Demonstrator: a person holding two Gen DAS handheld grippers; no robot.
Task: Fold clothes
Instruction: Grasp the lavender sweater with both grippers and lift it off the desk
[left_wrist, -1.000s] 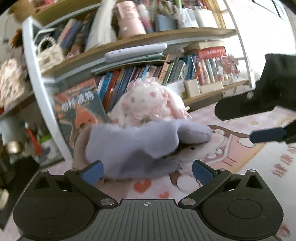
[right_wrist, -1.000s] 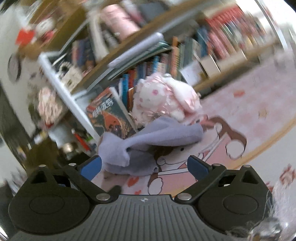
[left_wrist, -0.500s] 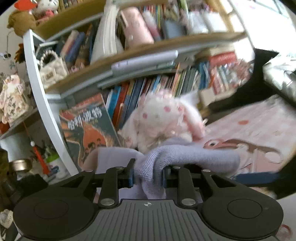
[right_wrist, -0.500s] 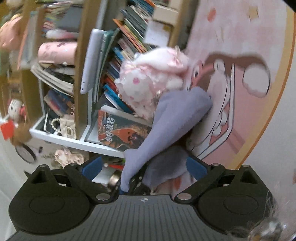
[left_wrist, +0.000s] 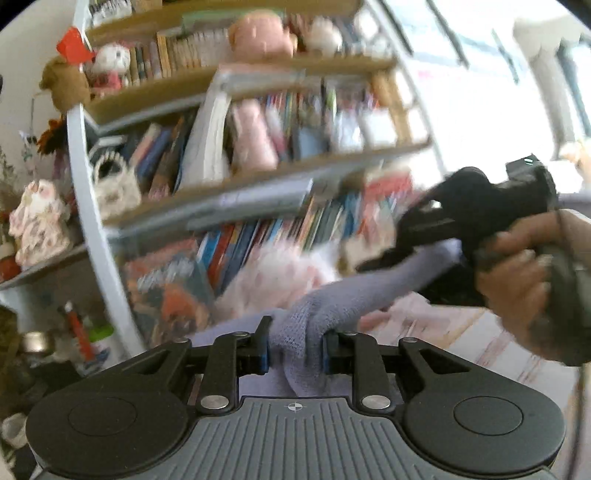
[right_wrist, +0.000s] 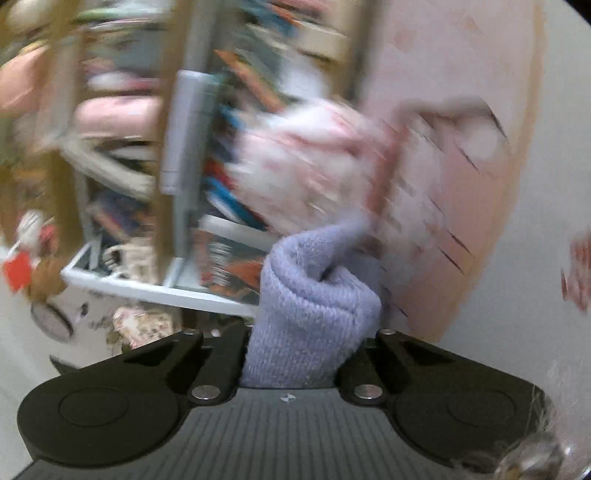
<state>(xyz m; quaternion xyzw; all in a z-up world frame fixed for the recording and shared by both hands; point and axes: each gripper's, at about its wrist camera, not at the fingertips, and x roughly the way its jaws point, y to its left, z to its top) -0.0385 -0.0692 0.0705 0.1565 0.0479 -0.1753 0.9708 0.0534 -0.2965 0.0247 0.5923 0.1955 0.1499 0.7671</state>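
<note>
Both claws (left_wrist: 295, 350) (right_wrist: 295, 354) clamp lavender garment (left_wrist: 369, 291); writing unreadable.

left claw (left_wrist: 295, 347) clamps lavender garment (left_wrist: 354, 295) | right claw (left_wrist: 417, 254) grips far end

Left tongs (left_wrist: 295, 349) pinching lavender cloth (left_wrist: 306, 328), fingers nearly together. Right tongs (right_wrist: 295, 350) clamping same cloth, bunched between fingers. Right hand (left_wrist: 524, 284) gripping right tongs' handle, raised at right of left view.
</note>
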